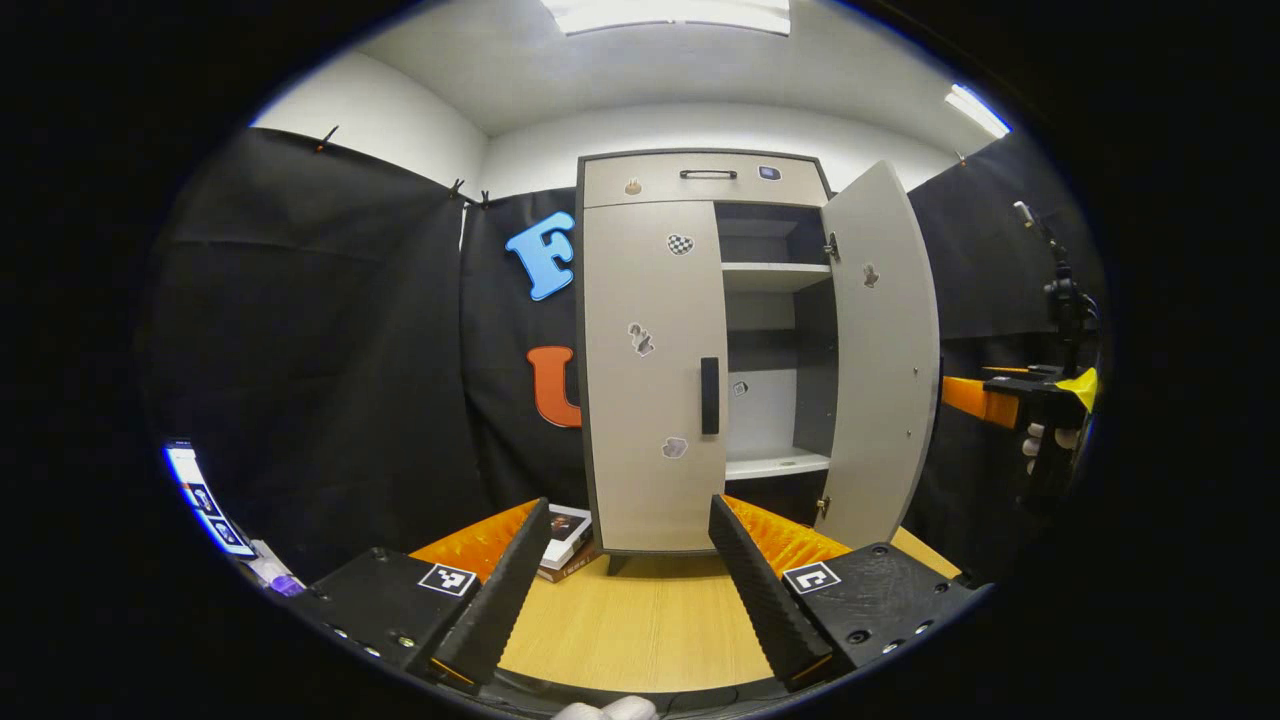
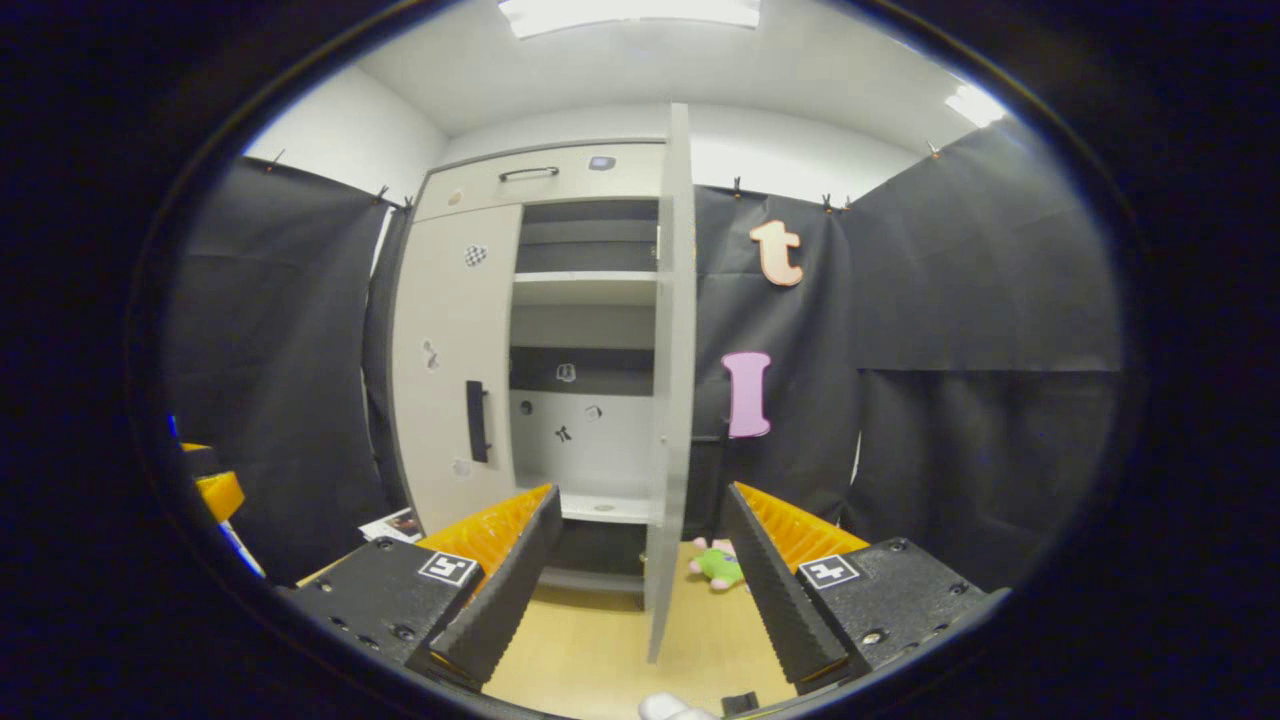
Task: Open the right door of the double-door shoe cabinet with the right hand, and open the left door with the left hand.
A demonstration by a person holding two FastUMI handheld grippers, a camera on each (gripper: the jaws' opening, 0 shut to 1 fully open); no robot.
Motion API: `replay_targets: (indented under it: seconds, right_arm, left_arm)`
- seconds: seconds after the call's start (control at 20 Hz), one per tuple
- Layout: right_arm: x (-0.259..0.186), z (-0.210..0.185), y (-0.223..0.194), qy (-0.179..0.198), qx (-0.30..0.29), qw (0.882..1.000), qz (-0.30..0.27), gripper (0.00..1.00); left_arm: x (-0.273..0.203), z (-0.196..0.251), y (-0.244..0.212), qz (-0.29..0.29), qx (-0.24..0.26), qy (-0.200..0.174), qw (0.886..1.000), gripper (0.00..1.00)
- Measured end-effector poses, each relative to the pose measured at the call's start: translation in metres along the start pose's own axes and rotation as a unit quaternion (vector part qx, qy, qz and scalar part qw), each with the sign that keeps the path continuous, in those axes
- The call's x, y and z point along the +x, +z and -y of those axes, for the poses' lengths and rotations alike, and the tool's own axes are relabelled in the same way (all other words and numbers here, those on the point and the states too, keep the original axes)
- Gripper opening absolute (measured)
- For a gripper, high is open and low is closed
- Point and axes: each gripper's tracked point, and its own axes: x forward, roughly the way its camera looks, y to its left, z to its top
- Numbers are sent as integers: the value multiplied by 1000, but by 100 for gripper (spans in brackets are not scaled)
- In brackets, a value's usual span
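A grey double-door shoe cabinet stands upright on the wooden table. Its left door is closed, with a dark vertical handle at its inner edge. The right door is swung wide open, showing bare shelves. My left gripper is open, well short of the left door and roughly in line with its handle. In the right gripper view the right door stands edge-on, and my right gripper is open with the door's lower edge between its fingers, untouched. The right gripper also appears at the far right of the left gripper view.
A book lies on the table by the cabinet's left foot. A small green and pink plush toy sits on the table behind the open door. Black cloth walls surround the booth. A stand with a device rises at the right.
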Motion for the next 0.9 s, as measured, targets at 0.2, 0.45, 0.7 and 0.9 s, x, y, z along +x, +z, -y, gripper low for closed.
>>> replay_targets:
  seconds: [0.2, 0.45, 0.7, 0.9]
  right_arm:
    - [-7, -12, -4, 1, 9, 1000, -1, 100]
    - [-10, -15, -8, 9, 11, 1000, -17, 100]
    - [-12, -20, -11, 22, 9, 999, -24, 100]
    - [-14, -21, -11, 28, 8, 999, -29, 100]
  left_arm:
    - [14, -20, -8, -8, 7, -5, 1000, 95]
    - [52, -14, -7, -1, 12, -19, 1000, 96]
    - [116, 23, 8, 11, 15, -39, 999, 95]
    - [175, 67, 16, 14, 10, -64, 998, 96]
